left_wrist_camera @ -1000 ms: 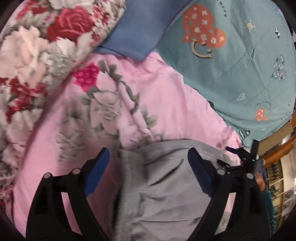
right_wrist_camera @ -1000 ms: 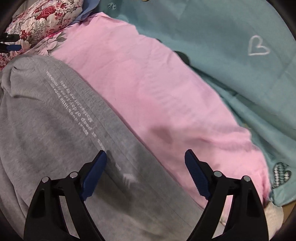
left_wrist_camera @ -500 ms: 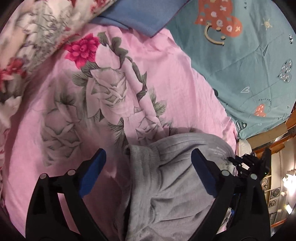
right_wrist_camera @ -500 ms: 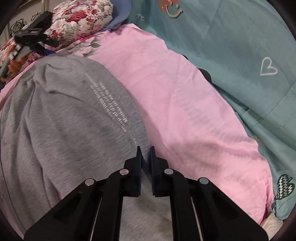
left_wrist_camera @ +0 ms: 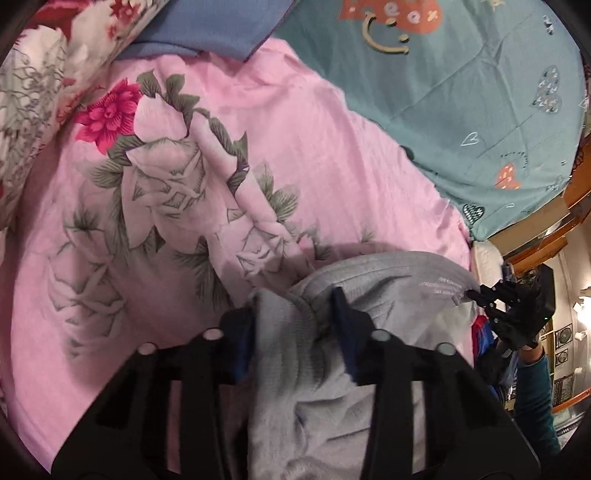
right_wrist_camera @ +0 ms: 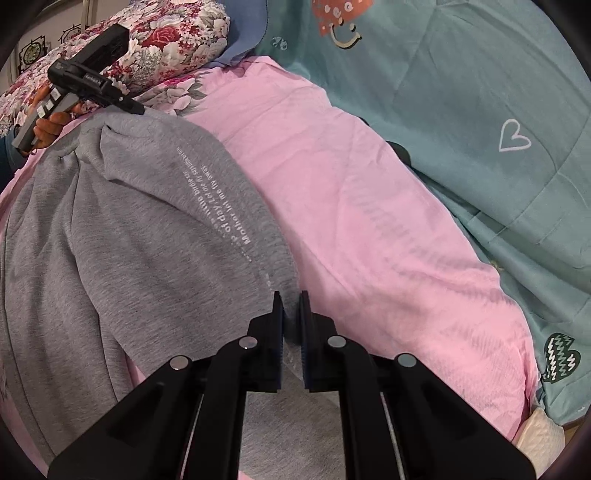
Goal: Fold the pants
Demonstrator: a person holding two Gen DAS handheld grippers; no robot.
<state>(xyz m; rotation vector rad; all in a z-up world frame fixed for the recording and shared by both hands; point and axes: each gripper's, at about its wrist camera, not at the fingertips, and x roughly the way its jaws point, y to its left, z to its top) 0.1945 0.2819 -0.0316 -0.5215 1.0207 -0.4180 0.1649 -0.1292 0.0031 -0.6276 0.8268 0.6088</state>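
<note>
Grey pants (right_wrist_camera: 140,229) with white lettering lie on a pink floral sheet (left_wrist_camera: 280,147). My left gripper (left_wrist_camera: 295,321) is shut on the ribbed waistband of the pants (left_wrist_camera: 291,339), which bunches between the blue pads. My right gripper (right_wrist_camera: 290,314) is shut on the pants' side edge next to the lettering. In the left wrist view the right gripper (left_wrist_camera: 513,306) shows at the far right holding the fabric. In the right wrist view the left gripper (right_wrist_camera: 88,88) shows at the upper left, at the pants' far corner.
A teal quilt (right_wrist_camera: 461,110) with hearts covers the right side of the bed. A floral pillow (right_wrist_camera: 162,40) and a blue cloth (left_wrist_camera: 214,26) lie at the head. Wooden furniture (left_wrist_camera: 546,236) stands past the bed's edge.
My left gripper has closed on the waistband; it was open before. My right gripper closed on the pants' edge half a second ago and stays shut. The fabric has lifted slightly.
</note>
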